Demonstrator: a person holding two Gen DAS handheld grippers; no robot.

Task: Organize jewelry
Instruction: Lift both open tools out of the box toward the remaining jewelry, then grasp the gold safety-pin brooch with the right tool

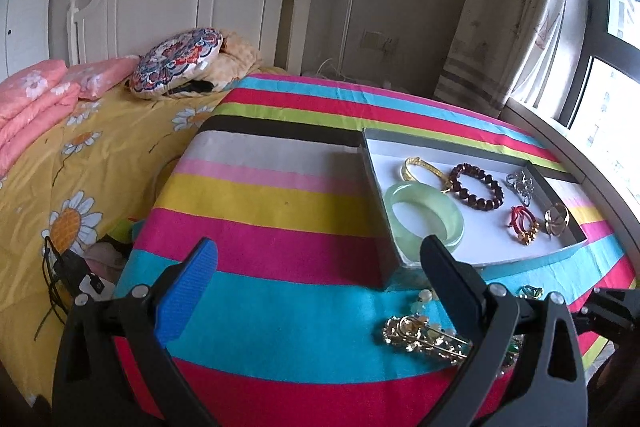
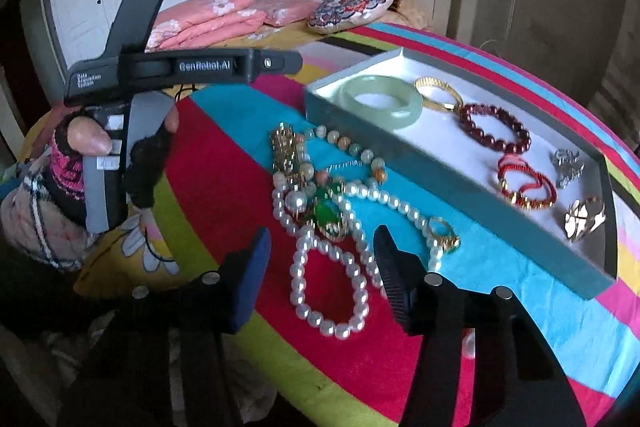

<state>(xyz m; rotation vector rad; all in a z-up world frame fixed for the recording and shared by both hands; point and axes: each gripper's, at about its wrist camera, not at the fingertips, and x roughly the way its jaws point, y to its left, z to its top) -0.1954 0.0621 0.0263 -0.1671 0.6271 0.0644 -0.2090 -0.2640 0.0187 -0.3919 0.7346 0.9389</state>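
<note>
Striped tablecloth [image 2: 224, 163]: pearl strand [image 2: 332, 267] between right gripper [image 2: 320, 247] jaws

A shallow grey tray [image 2: 452, 179] with a white floor lies on the striped bench near its far right edge. Inside it lie 6 pieces: a pale green jade bangle [image 2: 382, 95], a gold bangle [image 2: 438, 91], a dark red bead bracelet [image 2: 495, 129], a red cord bracelet with gold beads [image 2: 527, 187], a silver brooch [image 2: 566, 163] and a gold ring [image 2: 585, 217]. On the bench just beside the tray's near wall lie a tangled white pearl necklace [image 2: 332, 267], a green pendant [image 2: 328, 217], a pastel bead strand [image 2: 352, 151], a gold brooch [image 1: 424, 339] and a gold ring [image 2: 442, 235].
</note>
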